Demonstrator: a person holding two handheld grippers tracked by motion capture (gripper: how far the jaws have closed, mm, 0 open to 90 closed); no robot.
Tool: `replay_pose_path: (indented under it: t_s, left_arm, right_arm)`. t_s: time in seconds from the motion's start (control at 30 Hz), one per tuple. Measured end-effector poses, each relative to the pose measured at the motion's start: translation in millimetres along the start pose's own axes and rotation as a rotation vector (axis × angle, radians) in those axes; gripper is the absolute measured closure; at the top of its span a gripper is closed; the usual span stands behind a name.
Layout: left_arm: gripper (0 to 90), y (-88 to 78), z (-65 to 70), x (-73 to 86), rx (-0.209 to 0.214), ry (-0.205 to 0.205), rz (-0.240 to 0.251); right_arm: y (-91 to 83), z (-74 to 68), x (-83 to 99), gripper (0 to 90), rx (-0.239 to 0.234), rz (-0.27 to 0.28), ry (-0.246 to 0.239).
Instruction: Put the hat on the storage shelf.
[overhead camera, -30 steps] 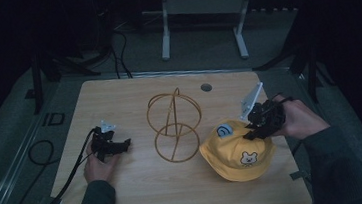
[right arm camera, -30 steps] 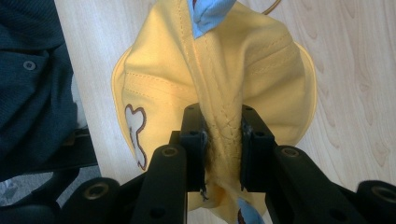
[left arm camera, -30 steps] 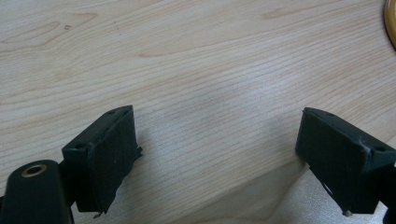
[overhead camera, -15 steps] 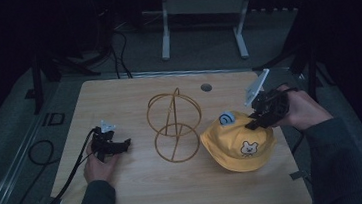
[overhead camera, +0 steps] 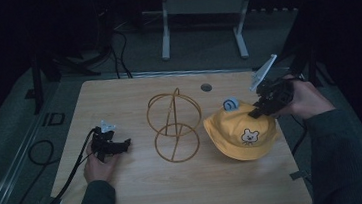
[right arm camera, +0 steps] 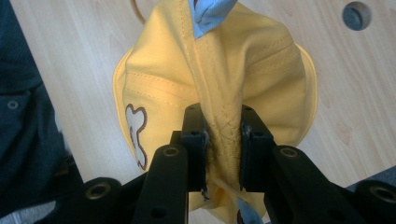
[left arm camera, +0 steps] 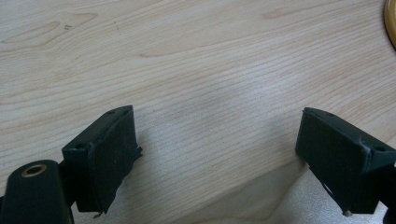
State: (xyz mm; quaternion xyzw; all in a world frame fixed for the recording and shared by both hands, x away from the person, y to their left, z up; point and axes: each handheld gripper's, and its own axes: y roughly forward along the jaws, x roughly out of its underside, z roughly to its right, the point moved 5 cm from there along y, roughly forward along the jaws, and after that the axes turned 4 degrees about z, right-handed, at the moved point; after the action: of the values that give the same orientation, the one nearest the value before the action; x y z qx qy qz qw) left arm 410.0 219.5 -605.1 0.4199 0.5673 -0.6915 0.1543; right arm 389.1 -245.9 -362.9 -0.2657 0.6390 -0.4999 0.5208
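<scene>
Right gripper view: the right gripper (right arm camera: 223,140) pinches a fold of the soft yellow fabric bucket hat (overhead camera: 242,130), lifted at the table's 3 o'clock. The gold wire globe-shaped stand (overhead camera: 174,125) at centre holds nothing; hanging seems left. The left gripper (left arm camera: 229,158), at 8 o'clock, gapes wide, empty.

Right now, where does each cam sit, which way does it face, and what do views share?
High view: above the person's side, looking forward and down at the table; forearms, both hands.
Left gripper view: on the left gripper, facing bare tabletop; jaws apart.
Right gripper view: on the right gripper, facing down; jaws pinching the hat.
Shared: hat, high and right views.
</scene>
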Motion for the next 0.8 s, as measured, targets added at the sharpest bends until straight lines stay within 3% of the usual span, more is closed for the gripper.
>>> replay_pose_path:
  t_s: [0.33, 0.8]
  left_arm:
    - [12.5, 0.0, 0.0, 0.0, 0.000, 0.000, 0.000]
    - [12.5, 0.0, 0.1, 0.0, 0.001, -0.001, 0.000]
  right_arm:
    - [-8.6, 11.6, -3.2, 75.8, 0.023, -0.022, 0.024]
    - [-32.2, 20.5, -22.9, 76.0, 0.037, 0.043, 0.035]
